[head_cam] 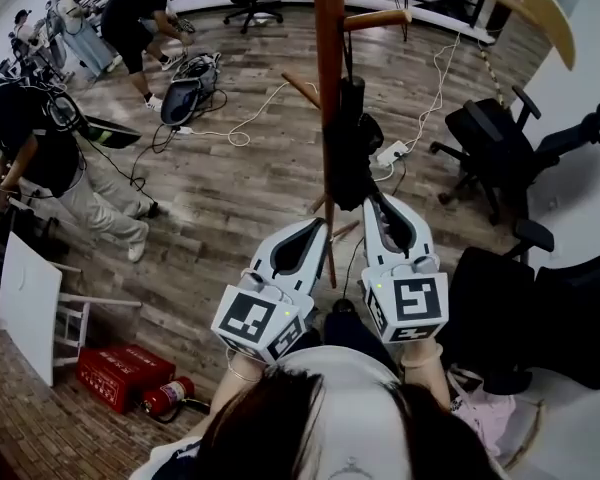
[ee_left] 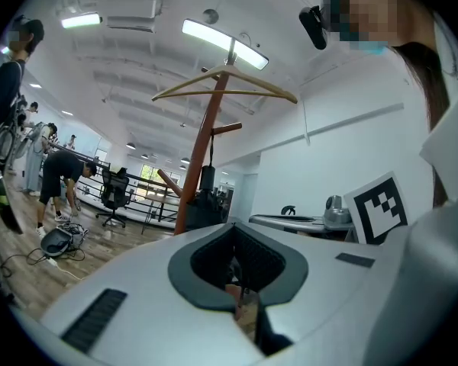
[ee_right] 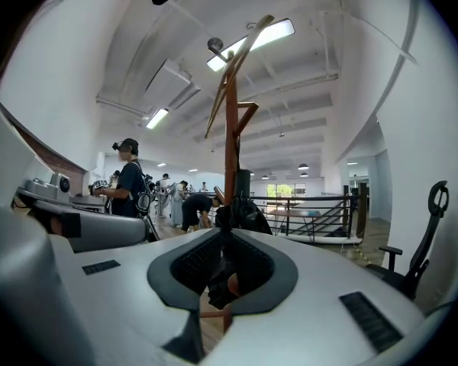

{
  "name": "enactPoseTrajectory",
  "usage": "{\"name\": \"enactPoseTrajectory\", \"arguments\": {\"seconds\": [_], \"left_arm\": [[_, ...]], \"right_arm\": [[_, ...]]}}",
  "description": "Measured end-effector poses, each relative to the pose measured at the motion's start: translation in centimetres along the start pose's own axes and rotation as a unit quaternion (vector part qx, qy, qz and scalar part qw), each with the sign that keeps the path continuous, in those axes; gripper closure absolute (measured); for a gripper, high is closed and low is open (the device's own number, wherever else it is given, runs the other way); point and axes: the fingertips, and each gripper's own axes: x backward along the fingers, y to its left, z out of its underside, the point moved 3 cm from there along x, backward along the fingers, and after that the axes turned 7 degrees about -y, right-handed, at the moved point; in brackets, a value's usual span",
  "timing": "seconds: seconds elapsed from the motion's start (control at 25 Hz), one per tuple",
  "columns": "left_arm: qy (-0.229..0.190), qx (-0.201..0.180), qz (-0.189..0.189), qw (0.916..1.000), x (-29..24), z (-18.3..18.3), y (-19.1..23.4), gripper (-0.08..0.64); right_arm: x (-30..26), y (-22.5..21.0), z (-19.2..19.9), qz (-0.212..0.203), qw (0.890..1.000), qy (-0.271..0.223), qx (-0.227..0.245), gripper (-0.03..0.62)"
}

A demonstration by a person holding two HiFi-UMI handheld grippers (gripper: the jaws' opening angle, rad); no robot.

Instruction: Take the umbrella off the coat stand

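- Smooth grey plastic jaws are pinched together on both my left hand-held gripper [head_cam: 318,224] and right hand-held gripper [head_cam: 373,204].
- The floppy black fabric umbrella [head_cam: 351,143] hangs on the round wooden coat stand [head_cam: 328,28], centre of the frame.

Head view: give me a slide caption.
Both shut, the left gripper and right gripper point at the black umbrella on the coat stand.

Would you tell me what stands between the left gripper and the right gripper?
The coat stand's pole stands between the left gripper and the right gripper, below the hanging umbrella; the head view shows it.
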Motion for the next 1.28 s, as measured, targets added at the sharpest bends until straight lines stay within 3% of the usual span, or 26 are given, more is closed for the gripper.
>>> {"name": "enactPoseTrajectory", "arguments": {"seconds": [0.28,1.04,1.28], "left_arm": [[0.004,0.003,-0.013,0.9999,-0.5,0.3,0.8,0.551],[0.013,0.004,-0.046,0.9988,-1.7,0.7,2.4,0.551],[0.016,0.003,-0.059,0.9981,-2.2,0.8,3.0,0.551]], "right_arm": [[-1.5,-0.2,0.5,-0.012,1.000,0.007,0.009,0.542],[-5.3,-0.8,3.1,-0.055,0.997,0.043,-0.015,0.382],[-6.6,-1.5,4.0,-0.050,0.997,0.053,-0.024,0.352]]}}
